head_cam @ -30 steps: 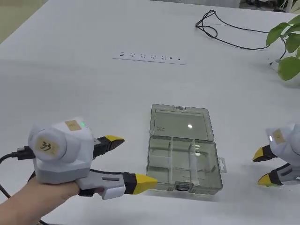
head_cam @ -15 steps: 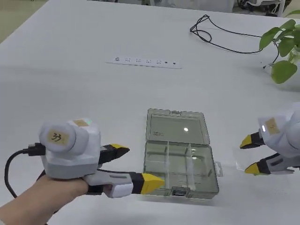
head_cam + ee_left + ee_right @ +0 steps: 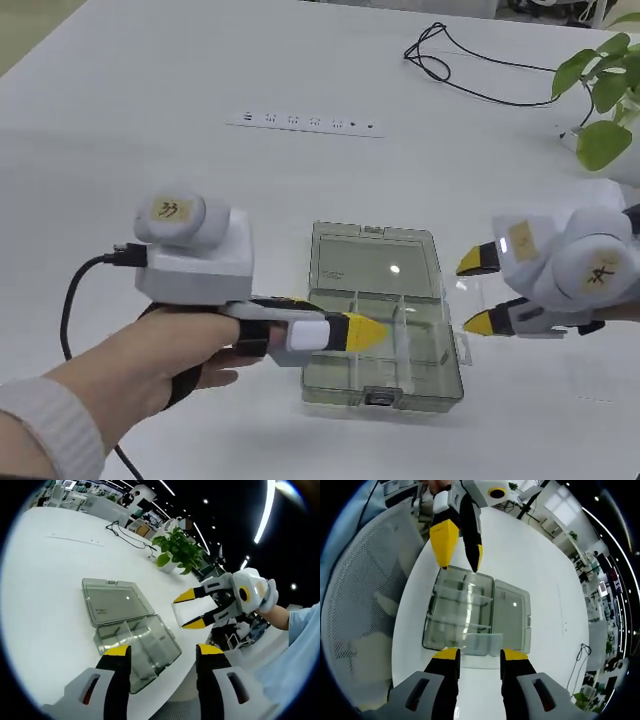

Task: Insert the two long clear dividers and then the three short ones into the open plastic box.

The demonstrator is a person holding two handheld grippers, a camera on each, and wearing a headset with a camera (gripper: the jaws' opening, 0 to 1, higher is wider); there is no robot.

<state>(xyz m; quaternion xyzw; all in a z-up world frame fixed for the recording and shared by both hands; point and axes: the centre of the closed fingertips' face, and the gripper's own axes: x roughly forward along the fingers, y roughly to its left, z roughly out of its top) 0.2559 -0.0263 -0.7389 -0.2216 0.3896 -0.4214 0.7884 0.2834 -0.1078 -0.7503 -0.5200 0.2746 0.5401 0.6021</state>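
Head view, left gripper marked "33"

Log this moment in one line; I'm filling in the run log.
left gripper open over box | right gripper holds clear divider at box's right edge | lid flat open | fitted dividers inside

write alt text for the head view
An open clear plastic box lies on a white table, its lid laid flat behind it. The left gripper reaches over the box's left side; the right gripper, by the box's right edge, holds a clear divider between its yellow tips.
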